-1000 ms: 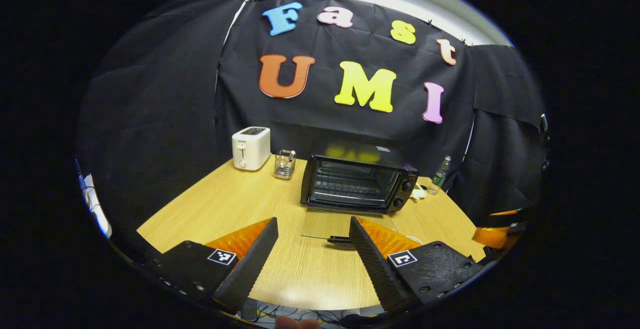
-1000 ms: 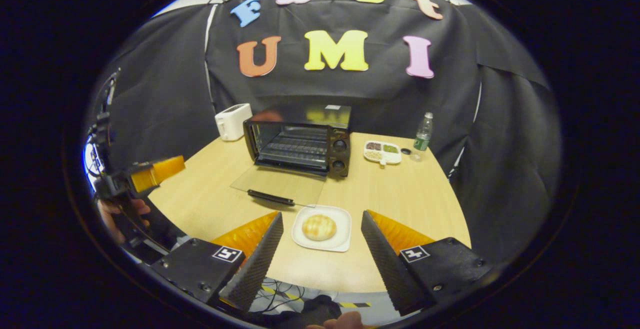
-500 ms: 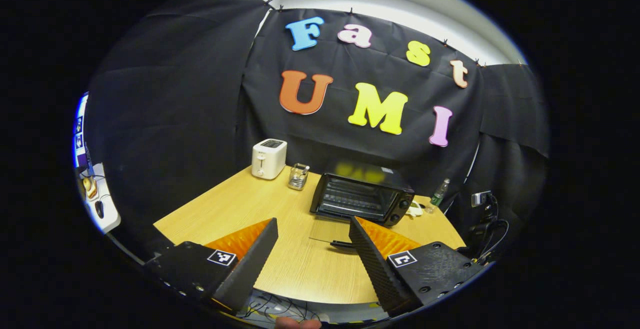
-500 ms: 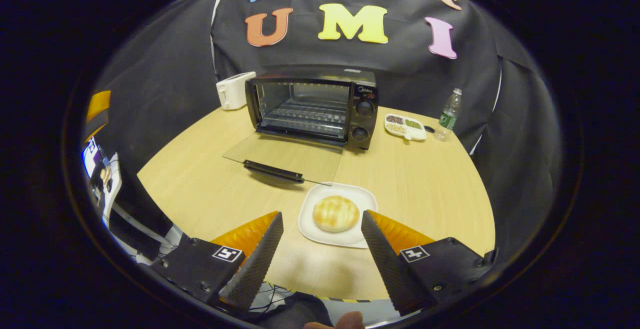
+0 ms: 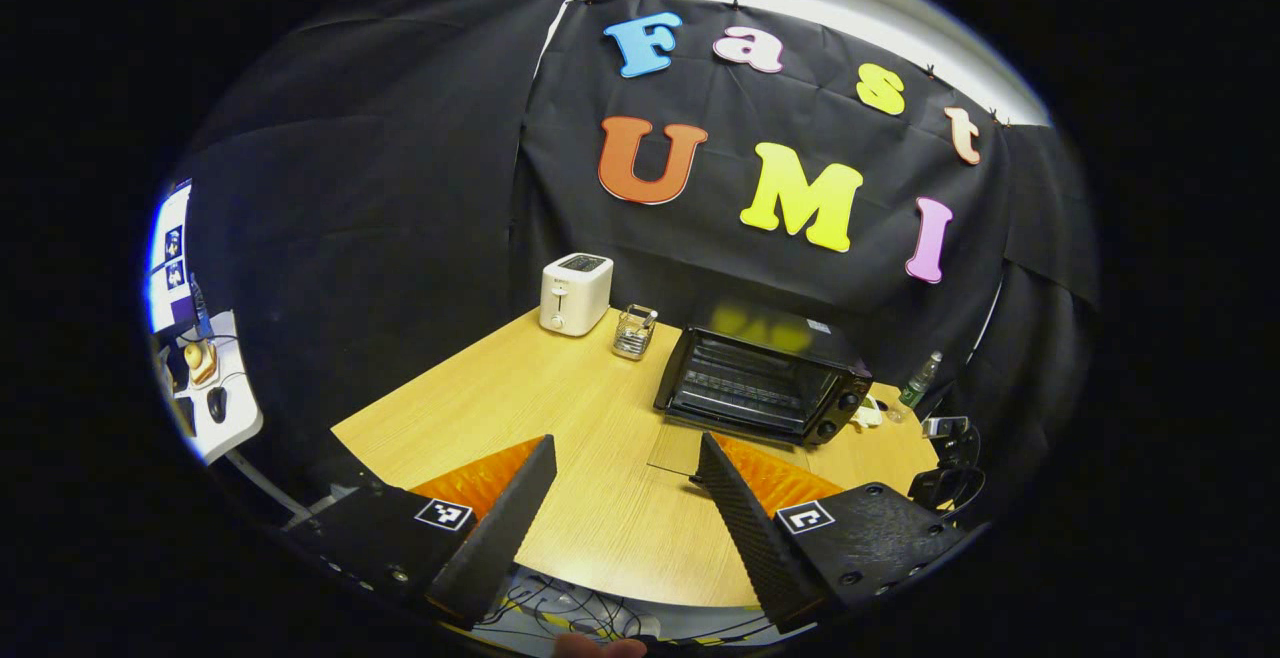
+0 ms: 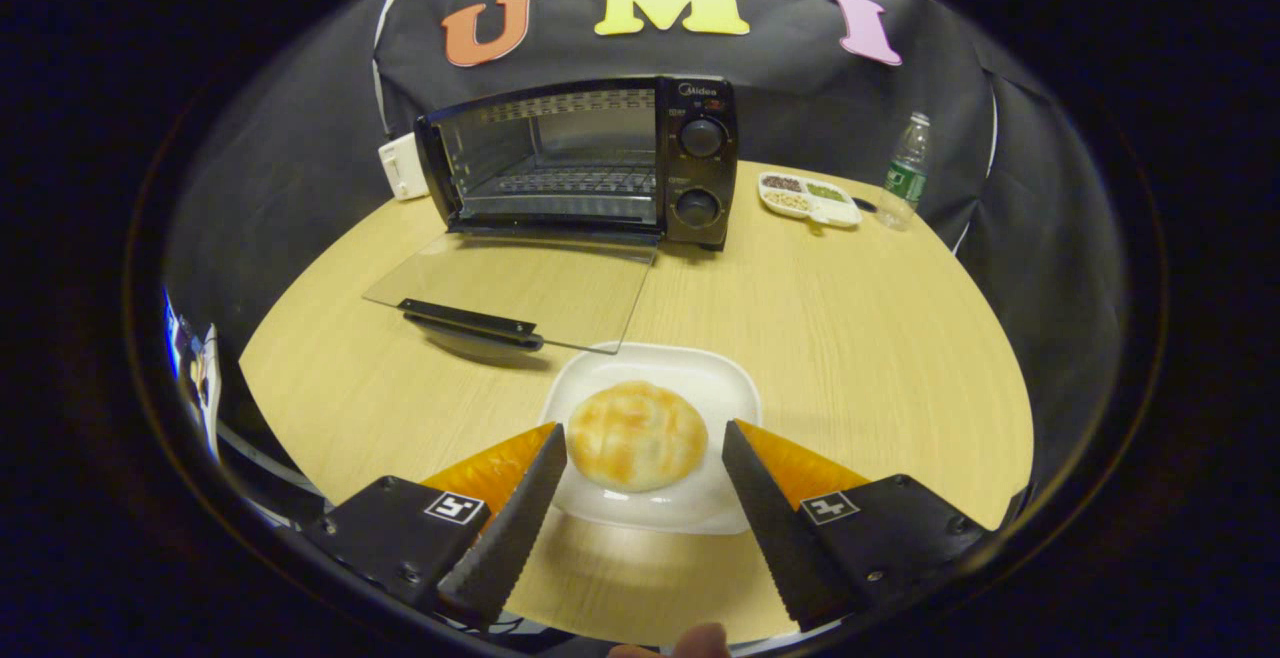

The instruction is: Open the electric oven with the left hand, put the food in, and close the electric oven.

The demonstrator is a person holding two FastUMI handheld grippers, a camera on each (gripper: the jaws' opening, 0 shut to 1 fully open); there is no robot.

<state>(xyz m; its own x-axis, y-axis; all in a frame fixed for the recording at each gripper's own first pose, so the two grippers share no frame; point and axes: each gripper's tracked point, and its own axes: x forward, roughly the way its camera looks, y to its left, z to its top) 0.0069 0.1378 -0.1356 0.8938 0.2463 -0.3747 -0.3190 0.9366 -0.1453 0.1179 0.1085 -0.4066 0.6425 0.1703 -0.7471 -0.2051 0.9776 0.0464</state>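
Overhead light is falling evenly on the table (image 6: 820, 338), glaring softly near its front edge. The open oven door (image 6: 520, 283) is casting a dark shadow. Fisheye bending is curving the edges; both views are staying sharp.

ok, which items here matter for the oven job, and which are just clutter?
In play:
oven, door down
bun on white plate
right gripper, open around bun

Clutter:
toaster
wire holder
snack tray
water bottle
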